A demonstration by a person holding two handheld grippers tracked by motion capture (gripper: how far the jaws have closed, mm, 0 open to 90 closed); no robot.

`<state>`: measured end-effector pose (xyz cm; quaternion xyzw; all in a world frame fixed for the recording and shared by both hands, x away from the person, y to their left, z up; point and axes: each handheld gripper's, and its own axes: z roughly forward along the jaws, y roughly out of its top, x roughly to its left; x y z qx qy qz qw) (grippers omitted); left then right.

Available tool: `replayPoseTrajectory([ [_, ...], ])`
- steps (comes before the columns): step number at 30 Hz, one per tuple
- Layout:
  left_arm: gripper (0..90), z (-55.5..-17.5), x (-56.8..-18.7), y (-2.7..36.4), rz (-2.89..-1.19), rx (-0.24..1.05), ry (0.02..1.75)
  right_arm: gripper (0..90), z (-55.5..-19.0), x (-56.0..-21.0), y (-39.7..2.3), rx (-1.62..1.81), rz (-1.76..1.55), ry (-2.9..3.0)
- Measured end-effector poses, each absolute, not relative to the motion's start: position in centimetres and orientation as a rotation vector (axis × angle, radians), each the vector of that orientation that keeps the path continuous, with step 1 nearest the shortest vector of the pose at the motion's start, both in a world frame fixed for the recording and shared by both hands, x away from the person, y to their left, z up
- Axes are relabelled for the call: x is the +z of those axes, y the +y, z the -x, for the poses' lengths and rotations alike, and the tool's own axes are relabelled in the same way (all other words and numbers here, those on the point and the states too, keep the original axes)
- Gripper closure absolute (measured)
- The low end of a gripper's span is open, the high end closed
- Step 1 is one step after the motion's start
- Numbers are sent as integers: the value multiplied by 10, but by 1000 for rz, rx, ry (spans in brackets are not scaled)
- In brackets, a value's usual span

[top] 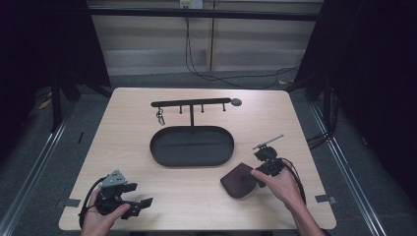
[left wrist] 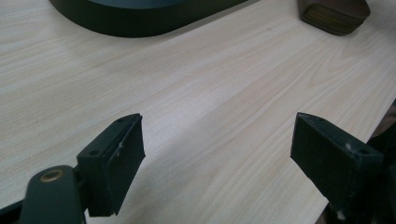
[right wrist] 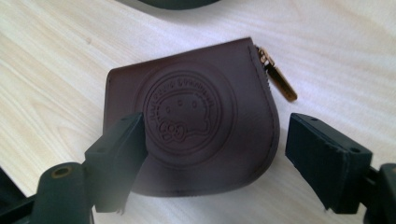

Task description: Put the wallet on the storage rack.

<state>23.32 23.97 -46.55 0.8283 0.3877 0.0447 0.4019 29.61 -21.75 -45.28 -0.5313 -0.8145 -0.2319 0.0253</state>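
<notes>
Left tongs [top: 140, 204] near the front-left corner of the tabletop [top: 123, 142], spread wide, nothing between the pads, bare wood ahead up to the tray. Oval black tray [top: 192, 146] at the centre, with a hook rack [top: 191, 103] rising from its far rim and a keyring [top: 160, 117] hanging at the left end. Open wood on all sides of the tray. Brown leather coin pouch [right wrist: 196, 116] flat on the tabletop, front-right of the tray and clear of its rim, zip pull [right wrist: 279, 78] pointing away. Right tongs [right wrist: 215, 154] spread, hovering over the pouch, pads off the leather. Right edge of the tabletop near.
</notes>
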Motion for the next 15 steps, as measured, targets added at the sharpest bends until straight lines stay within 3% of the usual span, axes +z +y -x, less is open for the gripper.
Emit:
replayPoseTrajectory([
  [15, 177, -235, -466, 242, -2103, 133, 997, 142, -306, -468, -197, -560, 1599, -2546],
])
